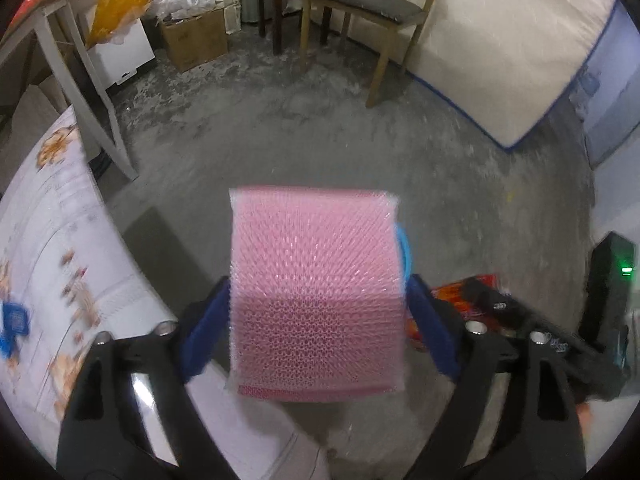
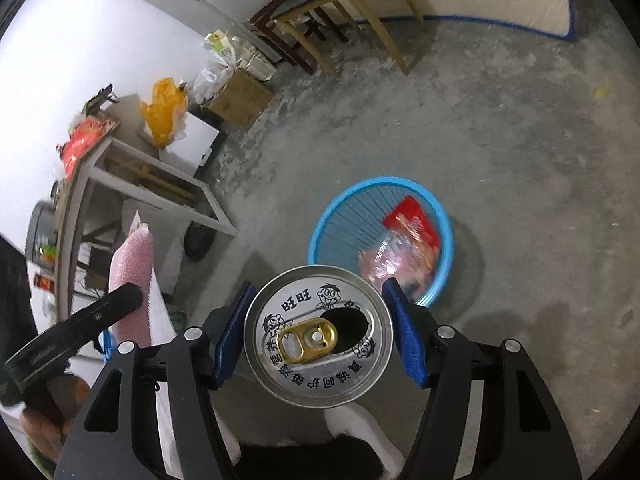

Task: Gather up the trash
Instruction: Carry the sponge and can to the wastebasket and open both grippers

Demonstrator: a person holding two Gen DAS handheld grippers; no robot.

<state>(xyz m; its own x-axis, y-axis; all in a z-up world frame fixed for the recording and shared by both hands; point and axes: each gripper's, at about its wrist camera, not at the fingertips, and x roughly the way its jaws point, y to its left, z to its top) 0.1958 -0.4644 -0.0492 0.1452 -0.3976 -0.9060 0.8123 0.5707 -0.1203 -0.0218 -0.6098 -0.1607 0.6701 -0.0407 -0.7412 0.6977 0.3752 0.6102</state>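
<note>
pink bubble-wrap pouch (image 1: 316, 292), opened can (image 2: 318, 336), blue basket (image 2: 320, 224)

Your left claw (image 1: 316, 316) points down at the grey concrete floor (image 1: 320, 140) with a pink bubble-wrap pouch (image 1: 314, 292) between its blue pads (image 1: 202, 336); the blur hides whether they press it. A floral-clothed bench (image 1: 60, 260) sits left, a wooden chair (image 1: 368, 12) and a leaning mattress (image 1: 500, 60) beyond
</note>
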